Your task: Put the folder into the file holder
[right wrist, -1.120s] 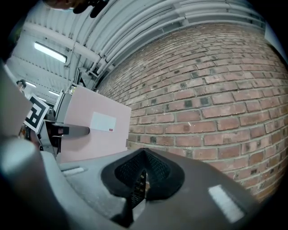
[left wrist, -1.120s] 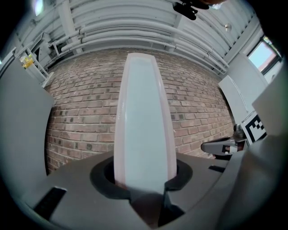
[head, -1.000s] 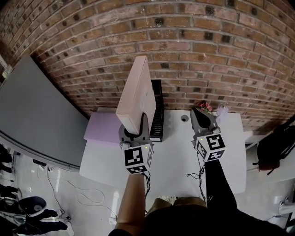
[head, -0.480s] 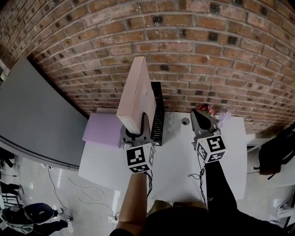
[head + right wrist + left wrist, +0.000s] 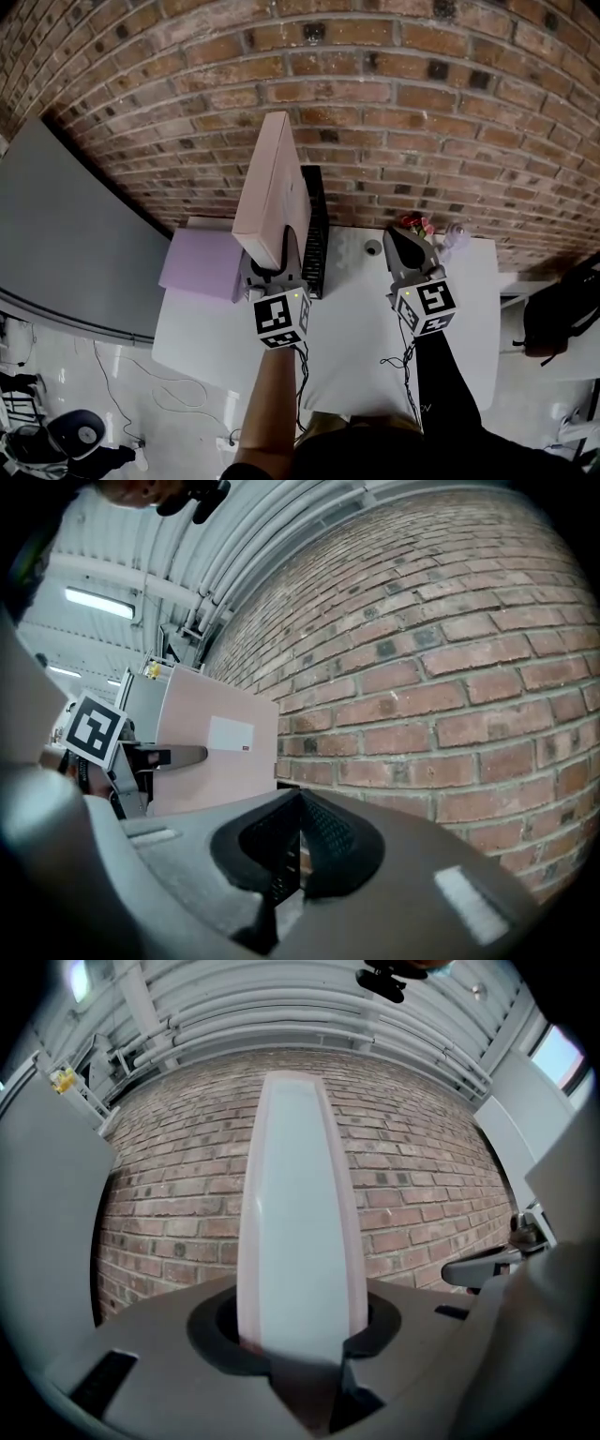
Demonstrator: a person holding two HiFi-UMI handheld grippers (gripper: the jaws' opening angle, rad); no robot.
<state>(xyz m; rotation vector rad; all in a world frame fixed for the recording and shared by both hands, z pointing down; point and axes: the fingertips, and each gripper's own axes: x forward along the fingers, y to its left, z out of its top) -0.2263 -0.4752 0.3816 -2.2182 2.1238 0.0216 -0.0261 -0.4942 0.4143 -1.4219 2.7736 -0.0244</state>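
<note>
A thick pale pink folder (image 5: 272, 192) stands upright on edge, held by its lower end in my left gripper (image 5: 272, 265), whose jaws are shut on it. In the left gripper view the folder's spine (image 5: 300, 1222) rises straight up between the jaws. The black mesh file holder (image 5: 316, 234) stands on the white table (image 5: 356, 328) just right of the folder, against the brick wall. My right gripper (image 5: 410, 246) hovers over the table's right part, jaws together with nothing in them. The right gripper view shows the folder (image 5: 211, 752) at the left.
A lilac folder (image 5: 199, 264) lies flat on the table's left end. A small pink-flowered thing (image 5: 414, 224) and a pale object (image 5: 454, 234) sit by the wall at the back right. A grey panel (image 5: 66, 234) stands to the left, a black bag (image 5: 562, 300) at the right.
Both grippers have shifted a little lower and toward the wall; the folder has moved with the left gripper and now stands closer beside the file holder. Neither grip has changed.
</note>
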